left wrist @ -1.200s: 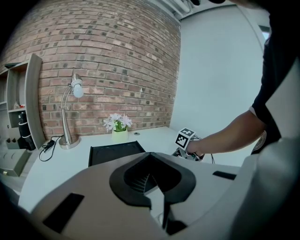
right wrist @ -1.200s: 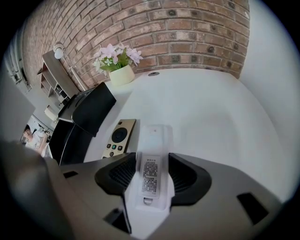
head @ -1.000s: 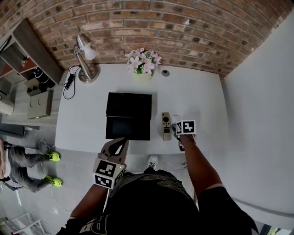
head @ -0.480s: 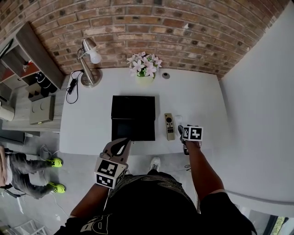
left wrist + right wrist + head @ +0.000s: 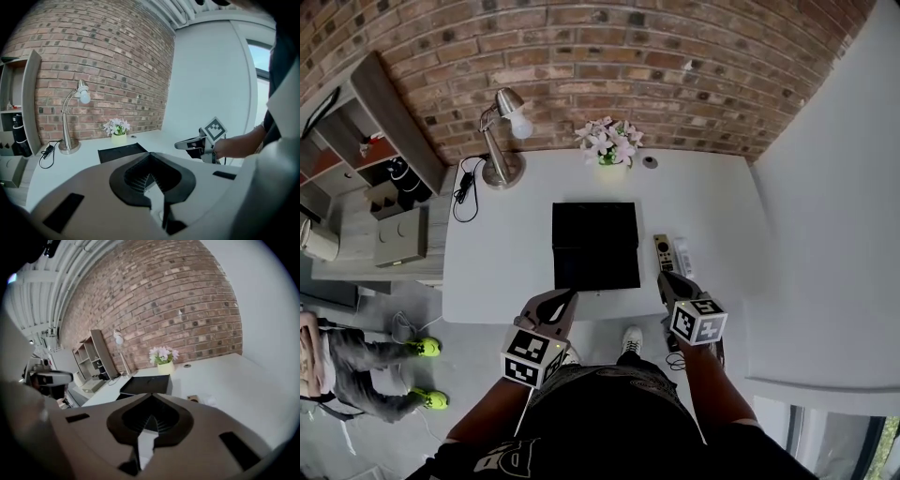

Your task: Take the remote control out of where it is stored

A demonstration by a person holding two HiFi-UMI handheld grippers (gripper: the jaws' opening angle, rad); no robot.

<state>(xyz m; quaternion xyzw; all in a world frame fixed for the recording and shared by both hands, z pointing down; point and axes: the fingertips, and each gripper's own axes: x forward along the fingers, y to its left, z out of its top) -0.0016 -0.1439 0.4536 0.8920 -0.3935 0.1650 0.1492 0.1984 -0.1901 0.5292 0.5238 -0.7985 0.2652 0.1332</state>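
Remote control (image 5: pixel 663 253) | on table (image 5: pixel 722 216), just beyond right gripper (image 5: pixel 668 281) | jaws closing shut, empty

White table (image 5: pixel 506 253), black box (image 5: pixel 595 246), light brown remote control (image 5: pixel 663 254), red-brown brick wall (image 5: pixel 628 66), pink flowers (image 5: pixel 607 141), shiny silver lamp (image 5: pixel 499 141), green shoes (image 5: pixel 427 349)

Bright, even daylight fills every view, washing out the white table (image 5: pixel 722 216) and leaving only soft shadows. Wide-angle distortion bends the brick wall (image 5: pixel 628 56); both gripper views fade to black at the corners.
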